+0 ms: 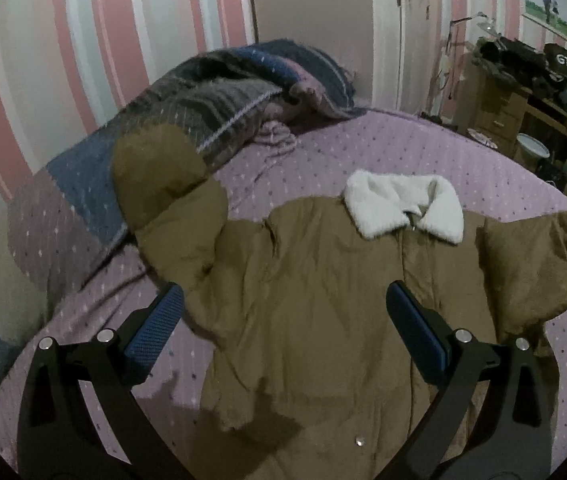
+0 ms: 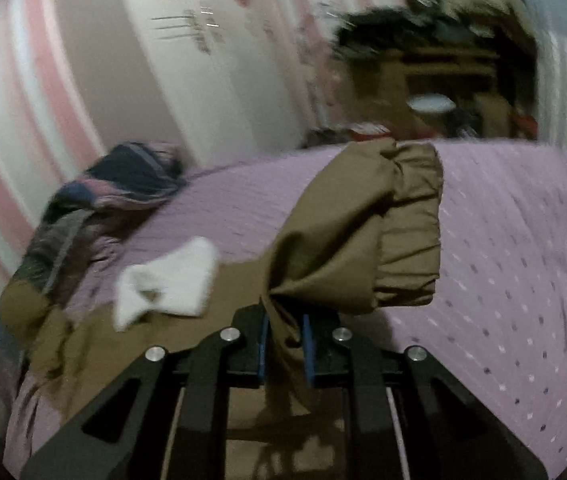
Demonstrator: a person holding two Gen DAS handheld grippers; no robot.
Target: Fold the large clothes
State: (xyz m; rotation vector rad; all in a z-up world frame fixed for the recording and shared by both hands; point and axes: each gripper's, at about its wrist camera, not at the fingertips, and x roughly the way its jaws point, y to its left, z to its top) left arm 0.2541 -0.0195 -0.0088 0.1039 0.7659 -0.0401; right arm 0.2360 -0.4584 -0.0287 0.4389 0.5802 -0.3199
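Observation:
A brown padded jacket (image 1: 323, 312) with a white fleece collar (image 1: 403, 204) lies front-up on a lilac bed cover (image 1: 323, 152). Its left sleeve (image 1: 163, 200) bends up toward the pillows. My left gripper (image 1: 283, 308) hovers above the jacket's lower body, jaws wide apart, nothing between them. In the right wrist view my right gripper (image 2: 285, 340) is shut on the jacket's other sleeve (image 2: 363, 240). That sleeve is lifted off the bed, its cuff (image 2: 415, 224) bunched and standing up past the fingers. The collar (image 2: 163, 280) shows to the left there.
A crumpled blue, grey and pink blanket (image 1: 219, 92) lies at the head of the bed against a pink-and-white striped wall (image 1: 43, 60). A cluttered wooden shelf unit (image 1: 531, 96) stands beyond the bed's far right side. Bare bed cover (image 2: 515, 280) stretches to the right of the raised sleeve.

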